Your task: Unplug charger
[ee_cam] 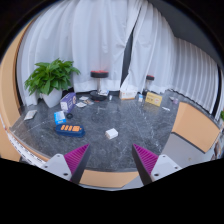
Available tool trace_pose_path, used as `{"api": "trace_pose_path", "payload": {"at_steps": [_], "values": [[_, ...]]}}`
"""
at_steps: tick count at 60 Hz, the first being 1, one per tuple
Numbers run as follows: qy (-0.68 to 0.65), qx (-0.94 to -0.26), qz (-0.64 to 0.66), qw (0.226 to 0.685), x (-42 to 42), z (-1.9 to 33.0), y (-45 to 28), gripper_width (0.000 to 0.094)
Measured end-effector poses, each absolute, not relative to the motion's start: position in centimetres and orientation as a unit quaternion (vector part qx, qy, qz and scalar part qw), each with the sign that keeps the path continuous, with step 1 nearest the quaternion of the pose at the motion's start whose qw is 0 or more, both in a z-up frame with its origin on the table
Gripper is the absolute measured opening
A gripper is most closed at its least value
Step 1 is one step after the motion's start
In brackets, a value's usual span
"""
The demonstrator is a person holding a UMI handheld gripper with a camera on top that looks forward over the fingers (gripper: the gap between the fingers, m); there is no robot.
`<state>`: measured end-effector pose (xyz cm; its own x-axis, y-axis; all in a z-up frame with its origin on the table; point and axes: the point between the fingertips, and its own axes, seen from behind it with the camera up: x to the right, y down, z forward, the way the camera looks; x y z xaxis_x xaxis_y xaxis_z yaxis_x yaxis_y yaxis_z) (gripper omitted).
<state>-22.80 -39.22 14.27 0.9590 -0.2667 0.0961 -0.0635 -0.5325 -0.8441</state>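
Note:
My gripper (111, 160) is open, its two magenta pads (76, 157) wide apart with nothing between them, held over the near edge of a dark marble table (130, 120). A small white block (111, 133), possibly the charger, lies on the table just ahead of the fingers. I cannot make out any cable or socket attached to it. Farther back and left, near the plant, is a cluster of small items (80, 101) that I cannot identify.
An orange and blue object (68, 129) and a blue box (59, 117) lie left of the white block. A potted plant (52, 78) stands at the back left, a yellow box (153, 99) at the back right. A wooden chair (195, 125) flanks the right side. White curtains hang behind.

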Motion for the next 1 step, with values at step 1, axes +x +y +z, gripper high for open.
{"api": "trace_pose_path", "payload": {"at_steps": [1], "values": [[0.095,-0.869,-0.108,0.474,-22.87,14.3,-39.36,0.0852]]}}
